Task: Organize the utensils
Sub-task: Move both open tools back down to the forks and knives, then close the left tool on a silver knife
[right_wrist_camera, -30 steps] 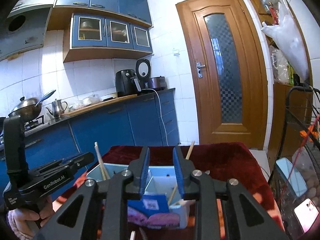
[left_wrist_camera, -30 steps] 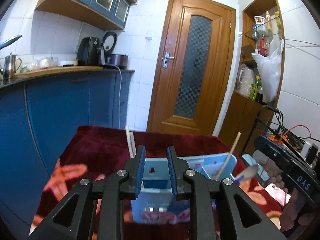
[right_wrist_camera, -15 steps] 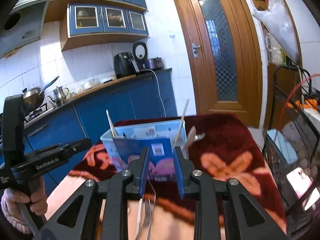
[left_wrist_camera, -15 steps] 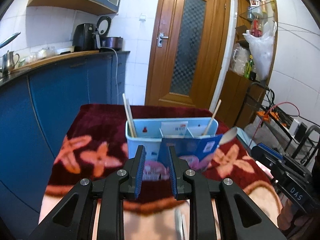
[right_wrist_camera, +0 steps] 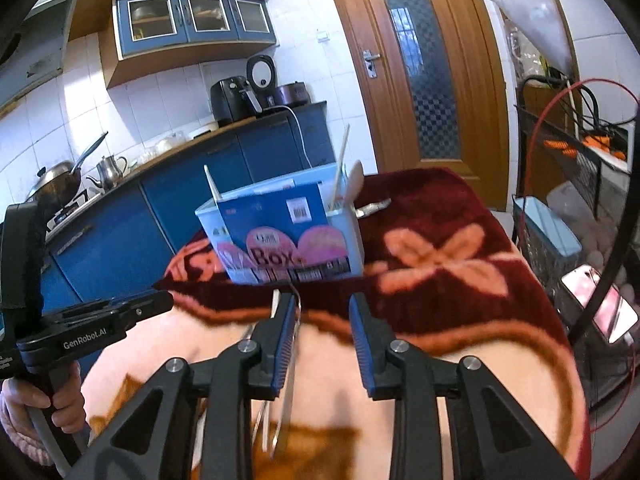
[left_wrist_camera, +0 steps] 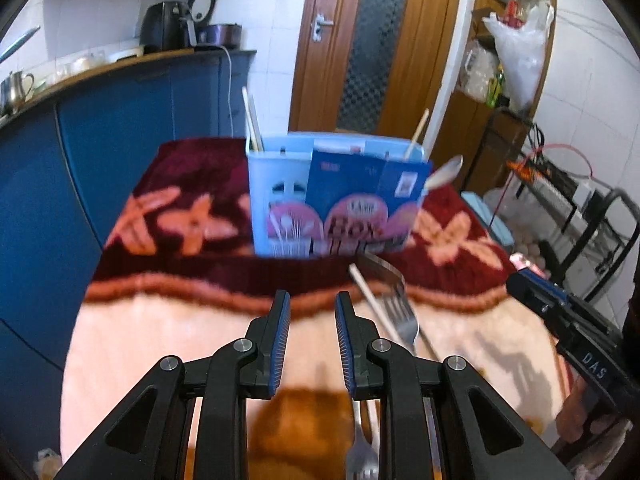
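Note:
A light blue utensil box (left_wrist_camera: 280, 196) (right_wrist_camera: 340, 236) stands on the red flowered blanket (left_wrist_camera: 180, 216), with chopsticks (left_wrist_camera: 251, 120) in its left end and a chopstick (right_wrist_camera: 342, 164) and a spoon (left_wrist_camera: 444, 176) at its right end. In front of it a fork (left_wrist_camera: 400, 312), a chopstick (left_wrist_camera: 372, 300) and other metal cutlery (right_wrist_camera: 286, 412) lie loose on the blanket. My left gripper (left_wrist_camera: 310, 320) hovers just left of the fork, open and empty. My right gripper (right_wrist_camera: 322, 316) hangs over the blanket right of the cutlery; its jaws are opening with nothing between them.
Blue kitchen cabinets (left_wrist_camera: 120, 128) run along the left and a wooden door (left_wrist_camera: 360, 48) stands behind the table. A wire rack (right_wrist_camera: 560, 240) with a blue container and a phone (right_wrist_camera: 600, 312) stands at the right. A hand (right_wrist_camera: 24, 400) holds the left gripper's handle.
Both grippers have drawn back from the box and tipped downward, so the loose cutlery on the blanket now shows. The right jaws stand slightly wider.

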`<state>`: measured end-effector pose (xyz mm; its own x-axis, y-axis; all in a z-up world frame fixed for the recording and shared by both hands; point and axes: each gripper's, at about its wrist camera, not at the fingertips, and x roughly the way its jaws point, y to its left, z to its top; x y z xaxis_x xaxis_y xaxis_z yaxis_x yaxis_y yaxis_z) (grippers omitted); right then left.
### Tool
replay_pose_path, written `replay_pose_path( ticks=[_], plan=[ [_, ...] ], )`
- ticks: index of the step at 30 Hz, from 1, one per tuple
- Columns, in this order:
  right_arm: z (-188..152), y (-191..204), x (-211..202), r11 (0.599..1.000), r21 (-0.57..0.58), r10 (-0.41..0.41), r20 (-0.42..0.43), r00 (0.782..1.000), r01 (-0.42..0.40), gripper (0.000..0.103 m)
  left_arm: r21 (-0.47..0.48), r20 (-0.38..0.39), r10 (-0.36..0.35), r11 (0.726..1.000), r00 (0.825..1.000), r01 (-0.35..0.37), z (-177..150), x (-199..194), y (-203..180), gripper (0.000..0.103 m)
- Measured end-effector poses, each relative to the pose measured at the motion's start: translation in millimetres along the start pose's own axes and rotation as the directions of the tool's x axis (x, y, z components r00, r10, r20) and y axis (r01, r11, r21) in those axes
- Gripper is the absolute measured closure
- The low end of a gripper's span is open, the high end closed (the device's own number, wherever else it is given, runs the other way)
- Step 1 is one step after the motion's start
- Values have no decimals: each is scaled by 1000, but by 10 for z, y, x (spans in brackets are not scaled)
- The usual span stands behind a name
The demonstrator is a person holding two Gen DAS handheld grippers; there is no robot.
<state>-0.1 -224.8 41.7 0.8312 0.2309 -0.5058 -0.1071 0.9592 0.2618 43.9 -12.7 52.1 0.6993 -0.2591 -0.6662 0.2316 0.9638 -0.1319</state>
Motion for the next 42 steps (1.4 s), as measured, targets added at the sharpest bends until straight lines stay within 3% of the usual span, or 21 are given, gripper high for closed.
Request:
replay_pose_path(
  ticks=[15, 23, 30, 42],
  plan=[
    [-317, -182, -123, 999, 47, -4, -47, 999, 7, 68, 9, -173, -36, 999, 984, 38, -385, 183, -182, 80],
    [-397, -256, -123, 998, 60, 1, -65, 998, 3, 67, 38, -243, -15, 999, 970, 25, -507, 316, -260, 80],
    [-456, -317, -86, 997, 82, 16, -76, 997, -10, 66, 56, -253, 24, 998, 967, -10, -461, 450, -256, 76],
    [-485, -354, -67, 996, 92, 28, -85, 996, -20, 65, 83, -293, 13, 996, 956, 12, -345, 617, -250, 78]
  ],
)
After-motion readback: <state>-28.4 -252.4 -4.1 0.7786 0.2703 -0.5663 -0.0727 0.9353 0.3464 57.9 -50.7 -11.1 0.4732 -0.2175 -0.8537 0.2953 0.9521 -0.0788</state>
